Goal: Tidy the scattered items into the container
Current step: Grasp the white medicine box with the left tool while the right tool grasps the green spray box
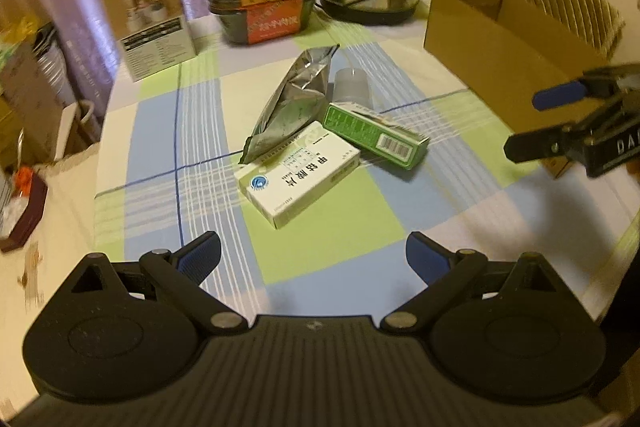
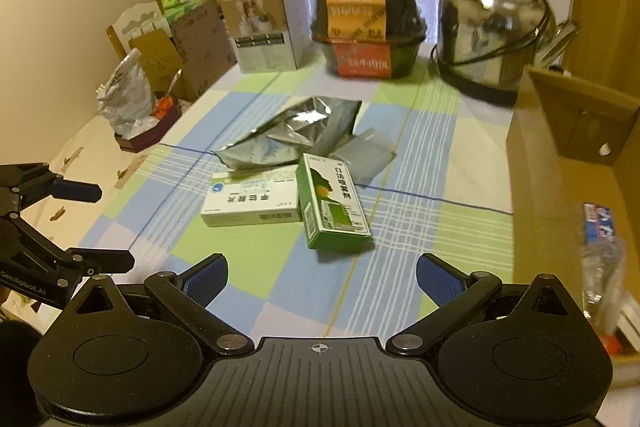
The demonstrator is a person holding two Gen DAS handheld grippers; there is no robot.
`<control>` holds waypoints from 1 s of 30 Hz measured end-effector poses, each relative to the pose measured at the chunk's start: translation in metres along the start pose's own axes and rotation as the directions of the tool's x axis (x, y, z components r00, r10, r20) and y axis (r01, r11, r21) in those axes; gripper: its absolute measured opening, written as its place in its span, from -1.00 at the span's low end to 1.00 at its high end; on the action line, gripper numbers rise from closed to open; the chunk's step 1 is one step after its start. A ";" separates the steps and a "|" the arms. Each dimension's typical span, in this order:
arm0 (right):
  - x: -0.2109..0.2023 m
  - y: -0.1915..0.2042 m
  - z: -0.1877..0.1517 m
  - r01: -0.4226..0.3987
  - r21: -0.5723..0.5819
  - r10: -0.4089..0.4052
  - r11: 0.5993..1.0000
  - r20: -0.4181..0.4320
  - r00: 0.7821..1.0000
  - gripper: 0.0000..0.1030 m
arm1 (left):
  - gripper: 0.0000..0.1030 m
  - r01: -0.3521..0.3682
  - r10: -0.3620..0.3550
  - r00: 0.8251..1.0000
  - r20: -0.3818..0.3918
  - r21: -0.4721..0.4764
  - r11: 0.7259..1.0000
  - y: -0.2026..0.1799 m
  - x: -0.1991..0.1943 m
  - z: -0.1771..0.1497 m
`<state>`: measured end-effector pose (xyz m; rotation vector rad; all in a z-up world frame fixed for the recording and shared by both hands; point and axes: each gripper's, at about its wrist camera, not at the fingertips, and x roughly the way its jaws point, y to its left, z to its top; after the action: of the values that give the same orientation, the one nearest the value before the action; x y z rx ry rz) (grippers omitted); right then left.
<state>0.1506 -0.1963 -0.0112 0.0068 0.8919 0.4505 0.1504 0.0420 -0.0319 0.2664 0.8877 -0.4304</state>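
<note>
your left gripper (image 1: 313, 255) is wide apart and holds nothing. your right gripper (image 2: 322, 279) is wide apart too, and holds nothing. both hang over the counter with the checked blue and green cloth (image 2: 404, 259).

just ahead of both grippers is a small pile. the flat white cardboard box (image 1: 298, 173) lies nearest your left gripper. the green cardboard box (image 2: 334, 203) lies nearest your right gripper, touching the white one. behind them a crinkly silver foil bag (image 2: 292, 137) leans on the white box, with a small clear plastic cup (image 1: 352, 85) on its side beside it.

the open brown cardboard box (image 1: 500, 59) sits to the right of both grippers, with a crumpled clear plastic bottle (image 2: 602, 259) inside.
</note>
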 end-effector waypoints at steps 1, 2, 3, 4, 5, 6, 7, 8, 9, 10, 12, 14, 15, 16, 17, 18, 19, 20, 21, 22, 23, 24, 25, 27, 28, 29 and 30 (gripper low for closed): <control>0.009 -0.004 0.002 -0.006 0.005 0.006 1.000 -0.011 1.000 1.00 | 0.88 0.005 -0.004 1.000 -0.006 0.024 1.000 0.004 0.009 0.002; 0.017 -0.008 0.003 -0.011 0.007 0.011 1.000 -0.021 1.000 1.00 | 0.88 0.011 -0.010 1.000 -0.011 0.050 0.999 0.007 0.019 0.004; 0.025 -0.011 0.005 -0.015 0.006 0.015 1.000 -0.030 0.999 1.00 | 0.88 0.018 -0.017 1.000 -0.014 0.077 0.997 0.010 0.027 0.007; 0.033 -0.013 0.006 -0.019 0.003 0.019 1.000 -0.038 0.999 1.00 | 0.88 0.025 -0.024 1.000 -0.014 0.100 0.995 0.014 0.036 0.009; 0.042 -0.016 0.006 -0.024 0.000 0.024 1.000 -0.046 0.999 1.00 | 0.88 0.034 -0.032 0.999 -0.014 0.120 0.992 0.018 0.046 0.011; 0.050 -0.019 0.007 -0.028 -0.002 0.028 1.000 -0.054 0.998 1.00 | 0.88 0.042 -0.041 0.999 -0.014 0.137 0.990 0.021 0.056 0.014; 0.057 -0.021 0.008 -0.033 -0.004 0.033 0.999 -0.062 0.998 1.00 | 0.88 0.050 -0.048 0.999 -0.016 0.153 0.987 0.025 0.065 0.016; 0.065 -0.023 0.009 -0.040 -0.005 0.040 0.999 -0.071 0.997 1.00 | 0.88 0.056 -0.054 0.998 -0.016 0.170 0.984 0.028 0.074 0.018; 0.072 -0.025 0.010 -0.047 -0.007 0.047 0.999 -0.077 0.996 1.00 | 0.88 0.062 -0.059 0.998 -0.020 0.191 0.980 0.032 0.085 0.020; 0.078 -0.026 0.011 -0.054 -0.010 0.053 0.998 -0.082 0.995 1.00 | 0.88 0.061 -0.057 0.998 -0.025 0.216 0.975 0.033 0.094 0.022; 0.091 -0.028 0.013 -0.066 -0.023 0.064 0.998 -0.092 0.994 1.00 | 0.87 0.080 -0.072 0.997 -0.039 0.259 0.963 0.035 0.112 0.024; 0.102 -0.030 0.014 -0.077 -0.032 0.074 0.997 -0.098 0.992 1.00 | 0.84 0.119 -0.106 0.992 -0.061 0.281 0.952 0.038 0.127 0.026; 0.106 -0.031 0.015 -0.078 -0.033 0.074 0.996 -0.099 0.992 1.00 | 0.80 0.139 -0.124 0.990 -0.070 0.283 0.949 0.039 0.132 0.027; 0.111 -0.032 0.017 -0.078 -0.030 0.075 0.996 -0.100 0.992 1.00 | 0.78 0.162 -0.146 0.986 -0.076 0.284 0.945 0.041 0.136 0.028; 0.115 -0.034 0.018 -0.082 -0.026 0.079 0.996 -0.104 0.991 1.00 | 0.78 0.182 -0.165 0.983 -0.080 0.286 0.941 0.042 0.140 0.028; 0.119 -0.036 0.020 -0.088 -0.022 0.085 0.996 -0.108 0.991 1.00 | 0.76 0.194 -0.177 0.981 -0.083 0.291 0.937 0.042 0.142 0.029; 0.124 -0.037 0.021 -0.091 -0.019 0.088 0.996 -0.111 0.990 1.00 | 0.70 0.206 -0.187 0.978 -0.090 0.295 0.933 0.042 0.145 0.029; 0.128 -0.038 0.023 -0.092 -0.020 0.090 0.996 -0.113 0.990 1.00 | 0.64 0.217 -0.196 0.975 -0.100 0.293 0.931 0.042 0.147 0.028; 0.132 -0.039 0.025 -0.094 -0.020 0.091 0.995 -0.114 0.989 1.00 | 0.54 0.228 -0.205 0.973 -0.107 0.285 0.931 0.043 0.148 0.027; 0.136 -0.040 0.027 -0.094 -0.018 0.091 0.995 -0.113 0.989 1.00 | 0.45 0.241 -0.219 0.969 -0.111 0.269 0.933 0.043 0.147 0.026; 0.140 -0.042 0.028 -0.094 -0.010 0.092 0.996 -0.114 0.989 1.00 | 0.43 0.249 -0.226 0.967 -0.116 0.255 0.934 0.043 0.145 0.025; 0.142 -0.044 0.030 -0.092 0.003 0.092 0.996 -0.115 0.989 1.00 | 0.39 0.249 -0.225 0.967 -0.122 0.250 0.936 0.040 0.143 0.022; 0.145 -0.046 0.031 -0.090 0.016 0.091 0.996 -0.118 0.989 0.97 | 0.34 0.252 -0.227 0.966 -0.128 0.248 0.935 0.038 0.139 0.019; 0.151 -0.048 0.033 -0.106 0.036 0.110 0.994 -0.142 0.984 0.53 | 0.31 0.266 -0.238 0.961 -0.141 0.236 0.935 0.032 0.132 0.013; 0.153 -0.049 0.033 -0.114 0.045 0.120 0.992 -0.152 0.981 0.48 | 0.30 0.272 -0.243 0.959 -0.148 0.226 0.936 0.028 0.128 0.010; 0.154 -0.049 0.032 -0.115 0.047 0.121 0.992 -0.162 0.979 0.43 | 0.31 0.278 -0.247 0.956 -0.156 0.218 0.936 0.023 0.124 0.007; 0.154 -0.049 0.031 -0.114 0.043 0.120 0.992 -0.168 0.978 0.25 | 0.30 0.277 -0.245 0.956 -0.164 0.214 0.937 0.018 0.121 0.004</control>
<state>0.2753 -0.1761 -0.1162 0.0525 1.0710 0.5522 0.2287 0.0262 -0.1246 0.3998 1.0103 -0.7757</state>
